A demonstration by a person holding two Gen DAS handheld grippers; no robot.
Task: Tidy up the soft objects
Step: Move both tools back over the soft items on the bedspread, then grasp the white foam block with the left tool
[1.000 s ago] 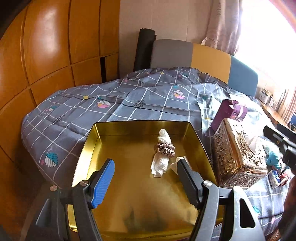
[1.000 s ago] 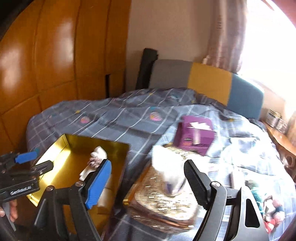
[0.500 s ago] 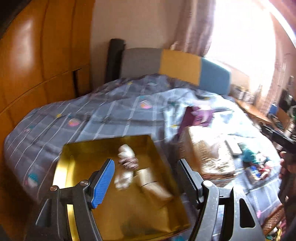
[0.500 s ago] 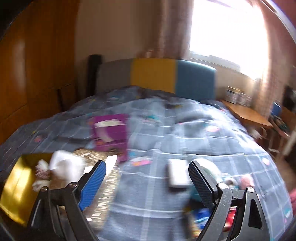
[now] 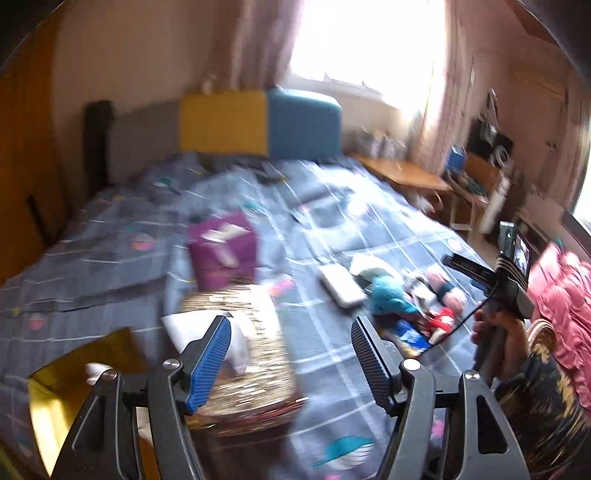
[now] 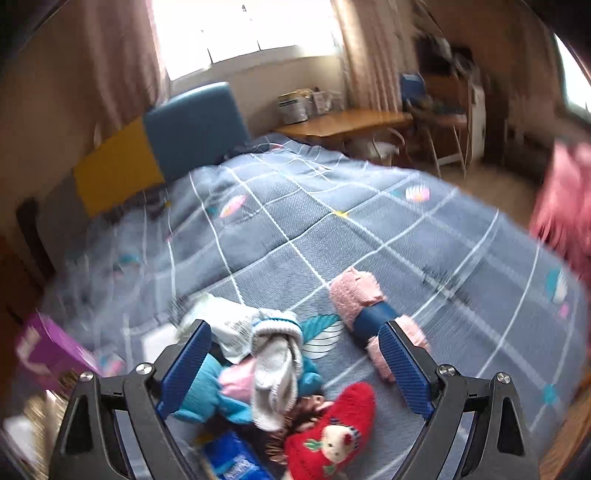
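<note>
I face a bed point(image 6: 332, 229) under a grey checked quilt, its headboard point(image 5: 258, 125) in grey, yellow and blue panels. Behind it a bright window point(image 6: 243, 33) glares between pinkish curtains point(image 6: 122, 66). A wooden desk point(image 6: 343, 122) stands beside the bed.

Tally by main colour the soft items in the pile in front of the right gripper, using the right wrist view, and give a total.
Pink: 1, the pink sock roll with a navy band
Red: 1, the red knitted sock with a bear face
Grey-white: 1, the grey-white sock
Teal: 1, the teal plush piece
Total: 4
</note>
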